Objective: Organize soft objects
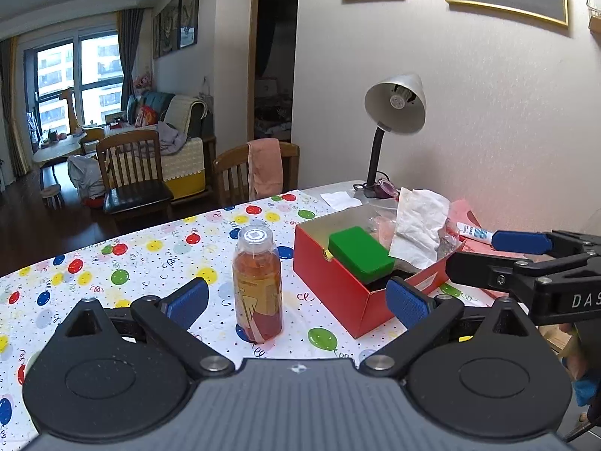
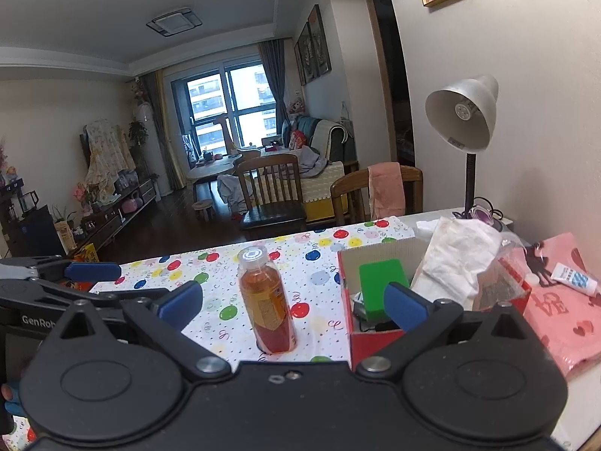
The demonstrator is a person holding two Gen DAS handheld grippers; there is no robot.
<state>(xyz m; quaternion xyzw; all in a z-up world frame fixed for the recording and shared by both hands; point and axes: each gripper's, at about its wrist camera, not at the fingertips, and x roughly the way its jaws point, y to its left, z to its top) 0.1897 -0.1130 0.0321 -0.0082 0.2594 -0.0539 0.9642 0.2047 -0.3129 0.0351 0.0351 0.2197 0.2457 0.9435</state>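
A red cardboard box (image 1: 338,293) (image 2: 370,338) stands open on the table. Inside it lie a green sponge block (image 1: 360,253) (image 2: 379,282), a crumpled white cloth (image 1: 420,225) (image 2: 458,259) and clear plastic wrap. My left gripper (image 1: 298,302) is open and empty, above the table in front of a bottle. My right gripper (image 2: 293,308) is open and empty, level with the same bottle. The right gripper also shows at the right edge of the left wrist view (image 1: 518,255), beside the box.
An orange drink bottle (image 1: 257,282) (image 2: 268,300) stands upright left of the box. A pink bag (image 2: 563,315) with a small tube (image 2: 574,280) lies right of the box. A silver desk lamp (image 1: 394,112) (image 2: 464,120) stands behind. The balloon tablecloth (image 1: 112,263) covers the table.
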